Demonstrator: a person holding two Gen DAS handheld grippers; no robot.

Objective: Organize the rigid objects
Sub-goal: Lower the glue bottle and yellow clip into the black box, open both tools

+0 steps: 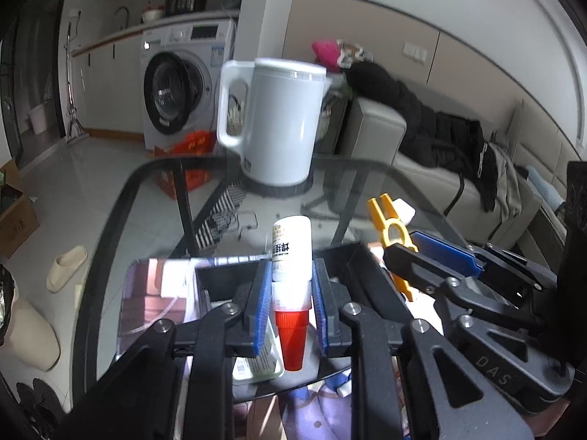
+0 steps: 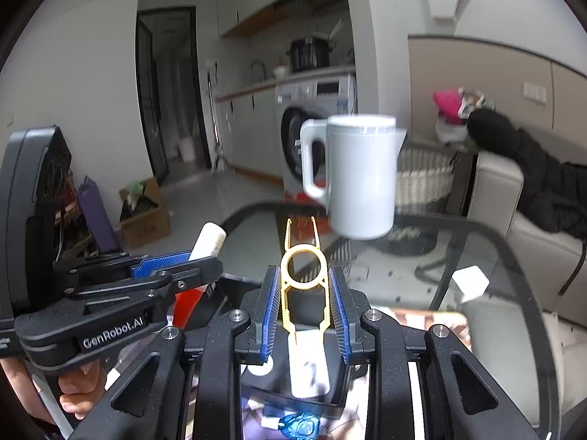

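My left gripper (image 1: 291, 286) is shut on a white glue bottle with a red cap (image 1: 291, 256), cap end toward the camera, above a black open box (image 1: 352, 267) on the glass table (image 1: 121, 205). My right gripper (image 2: 305, 293) is shut on a yellow plastic clip tool (image 2: 304, 275), prongs pointing forward. The right gripper (image 1: 440, 260) shows in the left view with the yellow tool (image 1: 389, 220). The left gripper (image 2: 176, 267) and bottle (image 2: 207, 242) show at the left of the right view. The black box (image 2: 304, 388) lies below the right gripper.
A white-grey kettle (image 1: 279, 121) stands on its base at the table's far side, also in the right view (image 2: 361, 179). A small white block (image 2: 469, 282) lies on the glass at right. A sofa with dark clothes (image 1: 440, 135) is beyond. A washing machine (image 1: 179, 91) is behind.
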